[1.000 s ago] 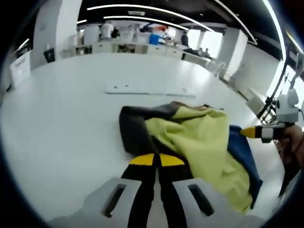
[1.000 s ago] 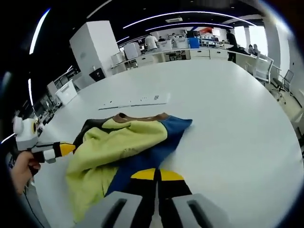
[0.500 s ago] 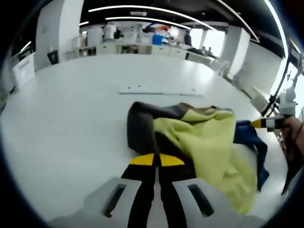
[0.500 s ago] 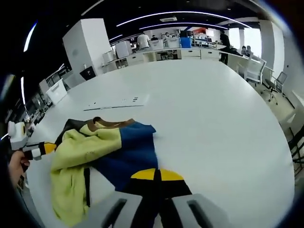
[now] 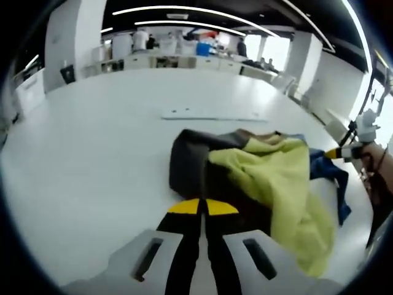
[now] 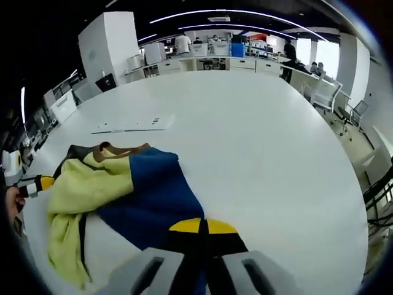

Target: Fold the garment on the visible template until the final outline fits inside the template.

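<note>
The garment lies bunched on the white table (image 5: 80,153). It has a dark brown part (image 5: 187,169), a yellow part (image 5: 276,178) and a blue part (image 6: 153,196). My left gripper (image 5: 202,207) is shut on the dark cloth at the near edge. My right gripper (image 6: 202,226) is shut on the blue cloth, which stretches out flat towards it. In the left gripper view the right gripper (image 5: 339,153) comes in from the right beside the blue edge (image 5: 325,169). In the right gripper view the left gripper (image 6: 34,183) is at the far left. A flat white template sheet (image 5: 212,115) lies beyond the garment.
The table is large and white, and its right edge (image 6: 362,203) curves close by. Chairs (image 6: 328,92) stand past that edge. Desks, boxes and people (image 5: 147,42) line the back of the room. A hand (image 5: 379,178) holds the right gripper.
The right gripper has drawn the blue part out sideways, away from the yellow part, so it now lies spread. The left gripper still holds the dark part, which barely shifted.
</note>
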The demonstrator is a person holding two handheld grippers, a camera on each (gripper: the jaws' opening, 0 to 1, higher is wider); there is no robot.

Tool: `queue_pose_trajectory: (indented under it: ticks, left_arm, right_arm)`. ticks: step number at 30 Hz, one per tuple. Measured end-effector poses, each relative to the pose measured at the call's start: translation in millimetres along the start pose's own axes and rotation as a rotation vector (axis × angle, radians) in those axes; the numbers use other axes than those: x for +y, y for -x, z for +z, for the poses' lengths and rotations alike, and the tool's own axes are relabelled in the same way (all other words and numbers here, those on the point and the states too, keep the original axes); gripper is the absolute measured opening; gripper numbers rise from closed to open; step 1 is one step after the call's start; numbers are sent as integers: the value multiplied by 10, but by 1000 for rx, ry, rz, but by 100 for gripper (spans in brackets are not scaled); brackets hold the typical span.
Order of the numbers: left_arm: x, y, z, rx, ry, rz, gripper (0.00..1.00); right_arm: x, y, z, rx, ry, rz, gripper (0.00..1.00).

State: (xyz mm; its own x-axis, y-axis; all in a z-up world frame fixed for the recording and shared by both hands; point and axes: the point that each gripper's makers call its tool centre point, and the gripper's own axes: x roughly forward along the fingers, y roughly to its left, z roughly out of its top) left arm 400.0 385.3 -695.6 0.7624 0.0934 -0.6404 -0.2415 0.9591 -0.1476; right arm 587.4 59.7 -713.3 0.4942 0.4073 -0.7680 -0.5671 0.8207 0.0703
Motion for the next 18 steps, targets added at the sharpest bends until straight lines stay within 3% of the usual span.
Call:
queue_pose_trajectory:
  ticks: [18]
  left_arm:
    - [222, -34, 33, 50, -101, -52, 0]
  right_arm:
    - [-275, -82, 48, 29, 33, -57, 0]
